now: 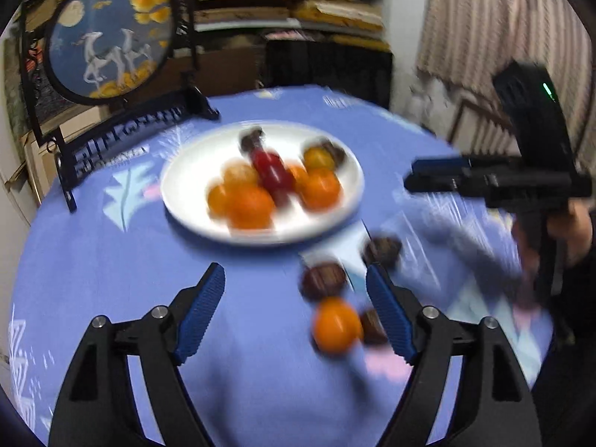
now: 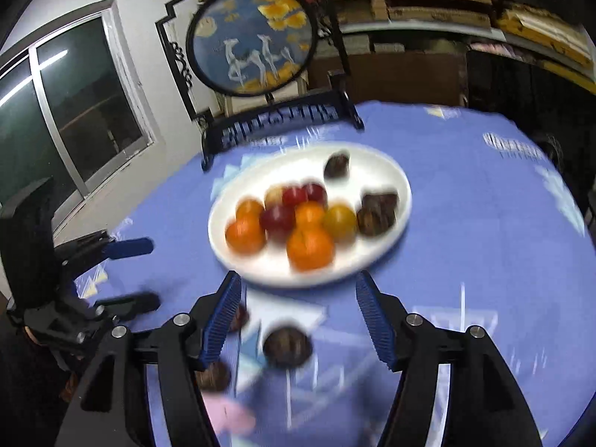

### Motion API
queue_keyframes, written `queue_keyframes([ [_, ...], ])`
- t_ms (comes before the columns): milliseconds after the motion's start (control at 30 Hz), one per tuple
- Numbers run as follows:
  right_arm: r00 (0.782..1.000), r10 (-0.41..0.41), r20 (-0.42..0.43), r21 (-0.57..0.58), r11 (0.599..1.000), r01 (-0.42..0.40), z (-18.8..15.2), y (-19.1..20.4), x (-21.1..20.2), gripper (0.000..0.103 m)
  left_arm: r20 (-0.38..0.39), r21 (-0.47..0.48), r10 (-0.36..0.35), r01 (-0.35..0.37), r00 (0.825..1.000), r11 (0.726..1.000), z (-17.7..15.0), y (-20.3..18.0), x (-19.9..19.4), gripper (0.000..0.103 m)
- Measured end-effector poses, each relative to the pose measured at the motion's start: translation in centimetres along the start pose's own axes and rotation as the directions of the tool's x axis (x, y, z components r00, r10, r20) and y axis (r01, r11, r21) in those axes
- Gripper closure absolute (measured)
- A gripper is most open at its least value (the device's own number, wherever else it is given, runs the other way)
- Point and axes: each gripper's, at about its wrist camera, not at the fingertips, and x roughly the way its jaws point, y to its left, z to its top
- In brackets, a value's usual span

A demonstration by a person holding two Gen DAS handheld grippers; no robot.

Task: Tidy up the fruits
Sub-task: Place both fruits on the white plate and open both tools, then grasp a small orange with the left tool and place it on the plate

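A white plate (image 2: 395, 219) of oranges (image 2: 310, 249), red fruits (image 2: 277, 219) and dark brown fruits (image 2: 377, 211) sits ahead of both tools, its long axis running left-right. Loose on the blue tablecloth (image 2: 465, 223), a dark brown fruit (image 2: 287, 342) lies between the right gripper (image 2: 298, 316)'s spread fingers; an orange (image 1: 337, 325) lies just inside the right finger of the left gripper (image 1: 296, 313), likewise spread. Blur hides the fruits' own orientation.

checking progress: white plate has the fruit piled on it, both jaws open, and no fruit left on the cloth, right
Not quite. Fruit remains on the blue tablecloth: the left wrist view shows an orange and dark brown fruits off the white plate. Both sets of jaws are open.
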Motion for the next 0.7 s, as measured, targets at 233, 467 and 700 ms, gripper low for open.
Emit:
queue_keyframes([
  [233, 0.999, 0.037, 0.004, 0.098, 0.994, -0.037, -3.6, -1.4, -0.8, 0.038, -0.128, 0.007, 0.042, -0.042, 0.991, 0.999, -3.1, -1.0, 2.3, 0.042],
  [467, 0.999, 0.046, 0.014, 0.101, 0.994, -0.047, -3.9, -1.3, -1.5, 0.038, -0.171, 0.037, 0.032, -0.026, 0.985, 0.999, -2.4, -2.0, 4.4, 0.048],
  [700, 0.997, -0.004, -0.077, 0.037, 0.999, 0.006, -4.3, -0.5, 0.2, 0.048, -0.198, 0.044, -0.011, 0.02, 0.98, 0.999, -1.6, -2.8, 5.6, 0.068],
])
